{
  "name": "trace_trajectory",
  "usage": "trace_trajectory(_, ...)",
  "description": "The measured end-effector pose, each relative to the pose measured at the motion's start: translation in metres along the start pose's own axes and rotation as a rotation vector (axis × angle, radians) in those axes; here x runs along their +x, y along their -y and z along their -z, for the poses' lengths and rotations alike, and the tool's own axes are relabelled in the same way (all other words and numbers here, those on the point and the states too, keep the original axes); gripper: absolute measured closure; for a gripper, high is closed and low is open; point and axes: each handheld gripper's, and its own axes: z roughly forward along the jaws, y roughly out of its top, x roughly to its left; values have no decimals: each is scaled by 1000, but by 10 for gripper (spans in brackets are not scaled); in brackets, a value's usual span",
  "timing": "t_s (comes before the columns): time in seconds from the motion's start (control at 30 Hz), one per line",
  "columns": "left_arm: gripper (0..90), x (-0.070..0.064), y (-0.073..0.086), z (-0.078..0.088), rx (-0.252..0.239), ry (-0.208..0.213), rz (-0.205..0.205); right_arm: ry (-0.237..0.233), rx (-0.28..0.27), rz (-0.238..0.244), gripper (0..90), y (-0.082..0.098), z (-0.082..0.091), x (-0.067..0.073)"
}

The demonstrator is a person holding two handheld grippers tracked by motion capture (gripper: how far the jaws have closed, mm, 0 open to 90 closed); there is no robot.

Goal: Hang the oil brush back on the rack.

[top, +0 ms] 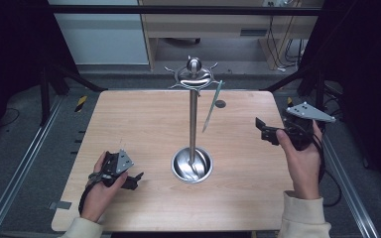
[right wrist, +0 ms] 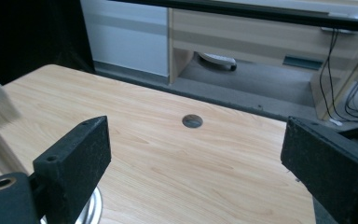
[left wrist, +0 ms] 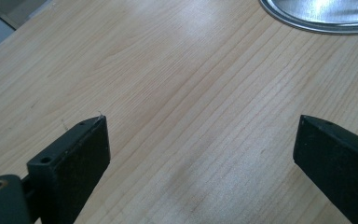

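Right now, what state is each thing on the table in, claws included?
Metal stand: upright mid-table, round base flat on the wood.
Toothbrush: hanging from a hook at the stand's top, slanted, clear of the table.
Left claw: open, nothing between the jaws, low over the table.
Right claw: open, nothing between the jaws, off to the right of the stand.
Table: bare wood, small round hole near the far edge.

stand (top: 193, 124) mid-table (top: 144, 124) | toothbrush (top: 212, 106) hangs right of pole
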Motion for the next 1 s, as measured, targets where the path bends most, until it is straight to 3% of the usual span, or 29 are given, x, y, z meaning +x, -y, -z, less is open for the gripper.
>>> trace_trajectory(0.47, 32, 2, 0, 3, -19, -26, 12, 82, 79, 16, 113, 25, -20, -15)
trace_trajectory(1.0, 32, 1, 0, 1, -14, -24, 9, 70, 187, -25, 108, 67, -48, -28)
